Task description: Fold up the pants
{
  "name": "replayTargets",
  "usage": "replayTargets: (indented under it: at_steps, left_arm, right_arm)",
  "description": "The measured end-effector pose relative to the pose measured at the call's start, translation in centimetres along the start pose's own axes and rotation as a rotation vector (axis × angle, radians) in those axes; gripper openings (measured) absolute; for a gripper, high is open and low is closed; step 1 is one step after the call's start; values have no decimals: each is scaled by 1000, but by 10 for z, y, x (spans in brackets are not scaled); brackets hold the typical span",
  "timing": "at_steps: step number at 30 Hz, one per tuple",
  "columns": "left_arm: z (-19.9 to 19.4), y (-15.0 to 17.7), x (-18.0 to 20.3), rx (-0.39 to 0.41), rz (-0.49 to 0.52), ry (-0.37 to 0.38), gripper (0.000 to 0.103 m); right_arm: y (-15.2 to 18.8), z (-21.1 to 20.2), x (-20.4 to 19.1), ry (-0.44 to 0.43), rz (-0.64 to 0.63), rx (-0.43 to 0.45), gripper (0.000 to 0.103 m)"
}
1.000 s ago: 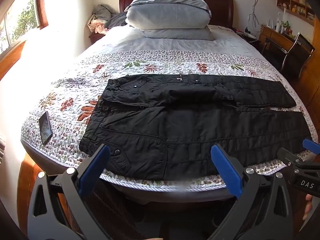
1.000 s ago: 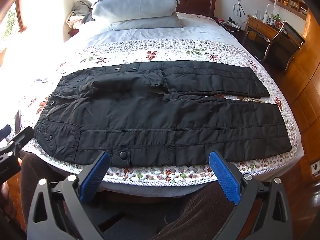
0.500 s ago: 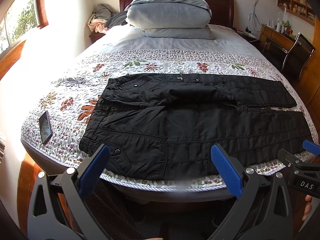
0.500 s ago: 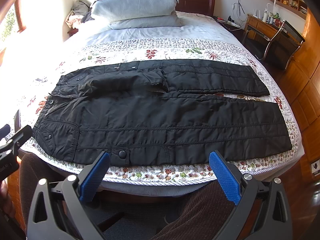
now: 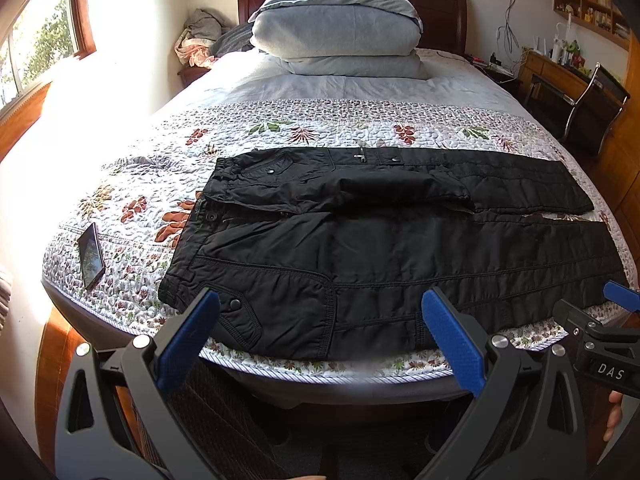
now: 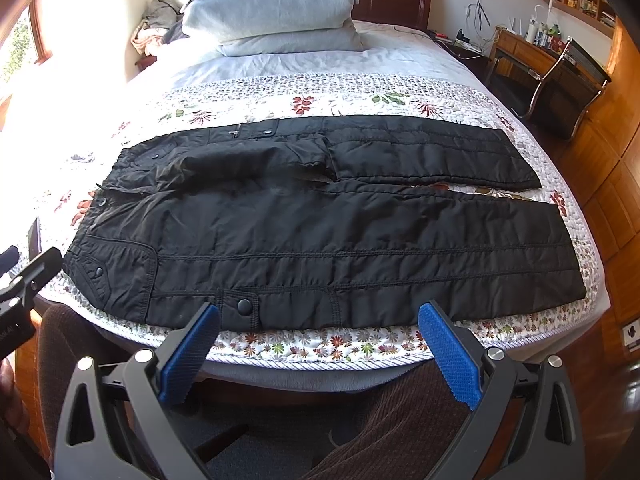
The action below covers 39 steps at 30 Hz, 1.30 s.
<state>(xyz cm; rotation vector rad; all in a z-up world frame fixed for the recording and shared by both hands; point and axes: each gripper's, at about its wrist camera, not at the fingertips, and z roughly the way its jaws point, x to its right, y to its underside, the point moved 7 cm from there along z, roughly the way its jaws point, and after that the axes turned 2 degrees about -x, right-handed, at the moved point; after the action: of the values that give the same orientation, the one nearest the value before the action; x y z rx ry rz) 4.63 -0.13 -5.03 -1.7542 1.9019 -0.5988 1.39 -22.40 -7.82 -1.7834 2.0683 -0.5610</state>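
Observation:
Black padded pants [image 5: 384, 252] lie spread flat across the near end of the bed, waistband to the left, leg ends to the right. The far leg is partly rumpled over near the waist. They also show in the right wrist view [image 6: 320, 224]. My left gripper [image 5: 320, 336] is open and empty, just in front of the bed edge near the waist pocket. My right gripper [image 6: 320, 344] is open and empty, in front of the near leg's lower seam. The right gripper's tip shows at the right in the left wrist view [image 5: 600, 328].
The bed has a floral quilt [image 5: 280, 128] and stacked grey pillows [image 5: 340, 32] at the headboard. A phone [image 5: 91, 255] lies on the quilt left of the pants. A desk and chair [image 6: 556, 80] stand right of the bed. Clothes are heaped at the far left [image 5: 200, 40].
Both grippers have edged slightly upward and nearer the bed edge; the pants have not moved.

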Motion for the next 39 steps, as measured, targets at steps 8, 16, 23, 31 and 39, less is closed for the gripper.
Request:
replayTargets:
  at_steps: [8, 16, 23, 31, 39]
  left_arm:
    - [0, 0, 0, 1, 0, 0, 101]
    - [0, 0, 0, 1, 1, -1, 101]
    - [0, 0, 0, 2, 1, -1, 101]
    - [1, -1, 1, 0, 3, -1, 101]
    - [4, -3, 1, -4, 6, -4, 101]
  right_arm:
    - [0, 1, 0, -2, 1, -3, 100]
    - [0, 4, 0, -2, 3, -10, 100]
    - [0, 5, 0, -4, 3, -12, 100]
    - [1, 8, 1, -5, 5, -18, 100]
    - [1, 11, 2, -5, 7, -24, 100]
